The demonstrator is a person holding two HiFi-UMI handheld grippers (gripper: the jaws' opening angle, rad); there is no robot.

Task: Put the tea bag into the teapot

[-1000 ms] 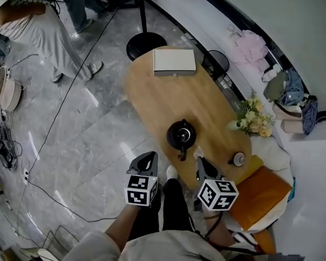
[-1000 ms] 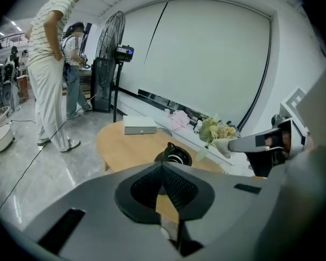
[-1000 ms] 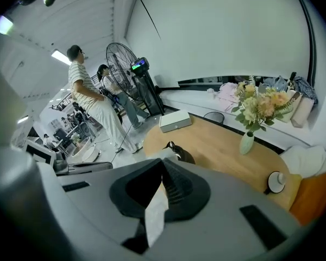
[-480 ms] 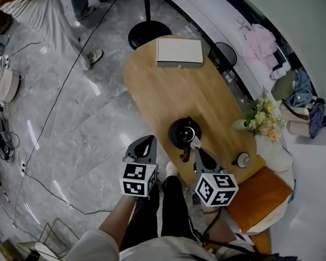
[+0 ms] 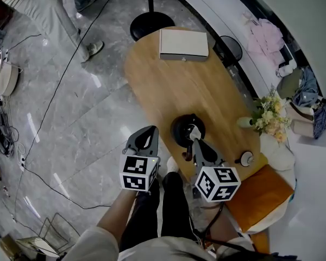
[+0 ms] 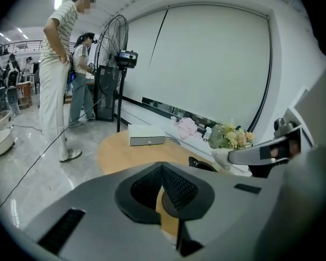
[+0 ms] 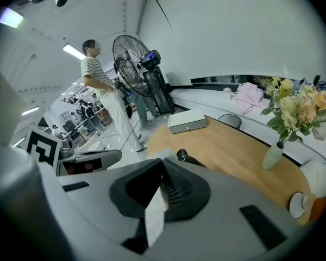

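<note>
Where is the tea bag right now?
In the head view the tea bag is pinched in the fingers of the right gripper, over the black teapot near the close end of the wooden table.

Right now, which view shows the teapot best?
The head view: it shows the teapot from above, nearly whole. The left and right gripper views each catch only a dark sliver of it past their jaws.

A black teapot (image 5: 179, 128), a white box (image 5: 183, 44), a flower vase (image 5: 245, 122) and a small round dish (image 5: 245, 158) are being carried by the oval wooden bench (image 5: 168, 86).
</note>
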